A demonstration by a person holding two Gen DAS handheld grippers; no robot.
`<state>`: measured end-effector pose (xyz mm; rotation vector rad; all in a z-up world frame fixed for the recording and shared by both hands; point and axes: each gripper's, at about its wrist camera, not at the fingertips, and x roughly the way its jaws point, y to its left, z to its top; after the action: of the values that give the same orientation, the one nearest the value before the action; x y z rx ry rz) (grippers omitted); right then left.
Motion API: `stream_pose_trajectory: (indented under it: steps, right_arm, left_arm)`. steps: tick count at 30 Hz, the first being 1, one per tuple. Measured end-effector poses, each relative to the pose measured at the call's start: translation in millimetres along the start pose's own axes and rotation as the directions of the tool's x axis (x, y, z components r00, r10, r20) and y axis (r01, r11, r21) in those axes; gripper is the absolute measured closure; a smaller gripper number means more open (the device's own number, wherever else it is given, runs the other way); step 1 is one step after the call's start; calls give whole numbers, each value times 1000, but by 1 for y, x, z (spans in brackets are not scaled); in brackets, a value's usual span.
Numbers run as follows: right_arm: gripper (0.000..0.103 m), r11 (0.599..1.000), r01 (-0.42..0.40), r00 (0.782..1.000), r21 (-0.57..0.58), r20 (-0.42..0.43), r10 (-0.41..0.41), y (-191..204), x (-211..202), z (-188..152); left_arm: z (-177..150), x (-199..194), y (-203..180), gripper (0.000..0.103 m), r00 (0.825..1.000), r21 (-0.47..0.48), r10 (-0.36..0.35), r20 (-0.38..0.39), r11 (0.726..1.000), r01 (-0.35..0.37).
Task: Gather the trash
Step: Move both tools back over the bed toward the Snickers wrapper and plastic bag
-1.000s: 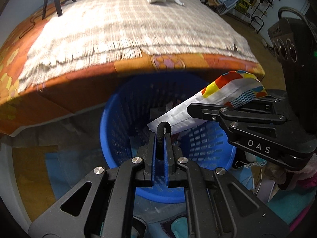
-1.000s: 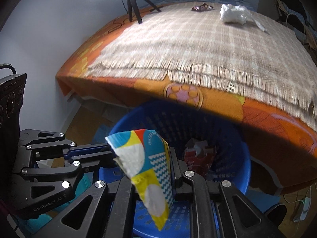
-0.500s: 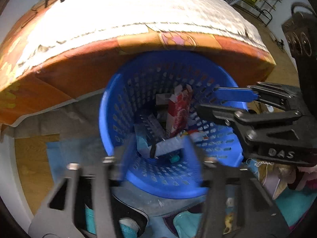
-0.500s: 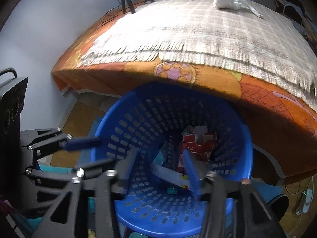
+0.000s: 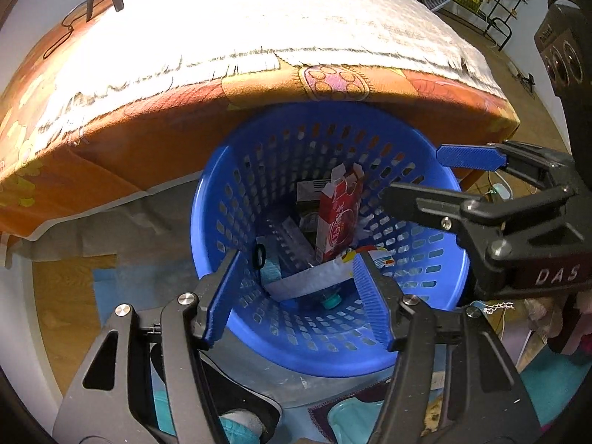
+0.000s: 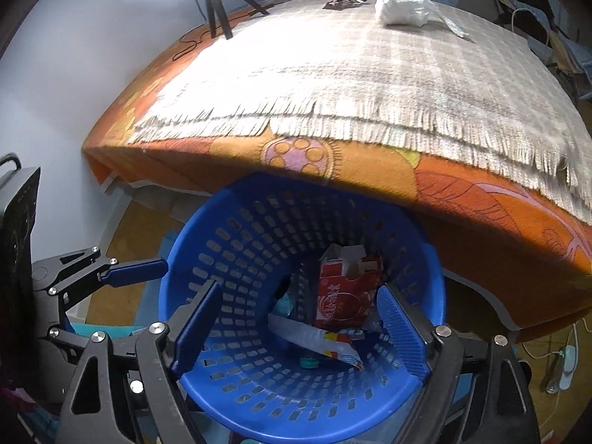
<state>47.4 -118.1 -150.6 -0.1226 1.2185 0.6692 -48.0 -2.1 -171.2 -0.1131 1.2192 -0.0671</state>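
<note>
Wooden floor (image 5: pixel 66 281) lies under both tools, with a blue basket (image 5: pixel 425 347) standing on it hard against the bed.

Left tool (image 5: pixel 296 296): its jaws have just been opening and stand apart over the basket mouth, with nothing between them. Right tool (image 6: pixel 296 327): its jaws have likewise just been opening, stand wider, and are empty.

Basket contents: a colourful wrapper (image 6: pixel 325 344) lies loose near the bottom, touching the foot of a red carton (image 6: pixel 344 296) that stands tilted with its top torn open. A small black loop (image 5: pixel 259 256) rests beside it against the mesh wall. Other scraps lie beneath; I cannot make them out.

Bed (image 6: pixel 370 185): orange patterned cover, with a fringed plaid blanket (image 6: pixel 351 74) over it. Two pieces of trash remain at the far end, well apart from both tools: a crumpled white bag (image 6: pixel 403 7) and, near it, a small dark wrapper (image 6: pixel 342 1). A tripod (image 6: pixel 218 3) stands at the far left corner.

Assessment: the bag looks light, soft and slack; it should crush in the jaws, so take the bunched body, not the trailing tail. The dark wrapper looks thin, flat and probably slippery; pinch a raised edge, keeping clear of the blanket weave. Neither appears fragile.
</note>
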Motion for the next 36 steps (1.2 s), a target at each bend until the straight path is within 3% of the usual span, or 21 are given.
stream_pose_trajectory:
  steps: [12, 18, 27, 36]
  right_arm:
    - [2, 996, 84, 995, -21, 64, -82, -5, -27, 25]
    - [1, 990, 128, 985, -52, 124, -120, -11, -47, 45]
    - [1, 989, 146, 966, -21, 220, -138, -39, -68, 88]
    - [1, 986, 125, 963, 108, 227, -147, -84, -64, 153]
  left_arm:
    - [9, -3, 6, 40, 1000, -30, -4, 11, 1000, 4]
    - [33, -16, 19, 40, 998, -56, 12, 56, 998, -9]
    - [107, -44, 42, 40, 985, -86, 38, 170, 996, -24]
    - [198, -38, 71, 40, 970, -107, 30, 239, 994, -5]
